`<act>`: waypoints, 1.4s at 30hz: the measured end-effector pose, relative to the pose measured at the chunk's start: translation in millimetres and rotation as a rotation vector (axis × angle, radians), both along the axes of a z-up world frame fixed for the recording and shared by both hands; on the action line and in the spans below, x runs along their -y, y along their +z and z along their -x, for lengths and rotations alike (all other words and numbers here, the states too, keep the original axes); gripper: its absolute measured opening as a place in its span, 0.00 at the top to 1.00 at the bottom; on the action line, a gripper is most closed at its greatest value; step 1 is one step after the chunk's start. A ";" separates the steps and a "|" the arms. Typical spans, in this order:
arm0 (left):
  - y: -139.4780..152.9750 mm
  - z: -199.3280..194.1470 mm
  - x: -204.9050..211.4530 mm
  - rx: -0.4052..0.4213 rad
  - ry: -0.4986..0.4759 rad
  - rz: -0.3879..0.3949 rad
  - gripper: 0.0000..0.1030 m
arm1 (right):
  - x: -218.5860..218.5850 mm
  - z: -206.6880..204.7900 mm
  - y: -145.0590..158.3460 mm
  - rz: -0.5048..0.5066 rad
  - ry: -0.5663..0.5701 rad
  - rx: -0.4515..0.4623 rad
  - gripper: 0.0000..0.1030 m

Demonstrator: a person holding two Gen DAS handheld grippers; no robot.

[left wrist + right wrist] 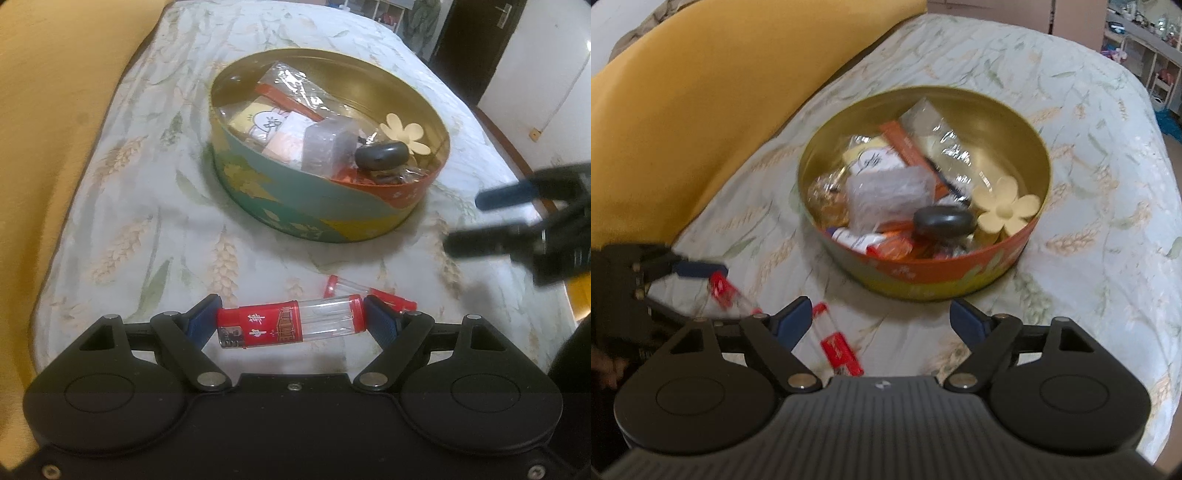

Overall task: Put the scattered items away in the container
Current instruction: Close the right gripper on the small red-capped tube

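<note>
step: carrying | my left gripper (291,325) clamps a red lighter (288,325) end to end, just short of the tin (295,206) | second lighter (836,343) on the bedspread (beside my right pad) | my right gripper (882,321) gapes empty | next: lift mine over the rim, release

A: Where is the left gripper (291,325) relative to the round tin (295,206)?
B: Just in front, tilted down, pads clamped endwise on a red lighter (288,325).
A: The right gripper (881,321)?
B: Also before the tin, spread wide, nothing between.
</note>
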State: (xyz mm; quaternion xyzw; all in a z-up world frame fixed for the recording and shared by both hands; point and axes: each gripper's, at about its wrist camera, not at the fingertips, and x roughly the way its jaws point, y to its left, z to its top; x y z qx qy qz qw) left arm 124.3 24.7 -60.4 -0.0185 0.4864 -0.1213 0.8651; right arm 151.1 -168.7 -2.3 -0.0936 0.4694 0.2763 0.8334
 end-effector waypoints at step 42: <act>-2.6 -8.4 -20.6 -0.008 0.069 -0.004 0.21 | -65.4 9.7 -83.6 0.182 0.193 -0.083 0.75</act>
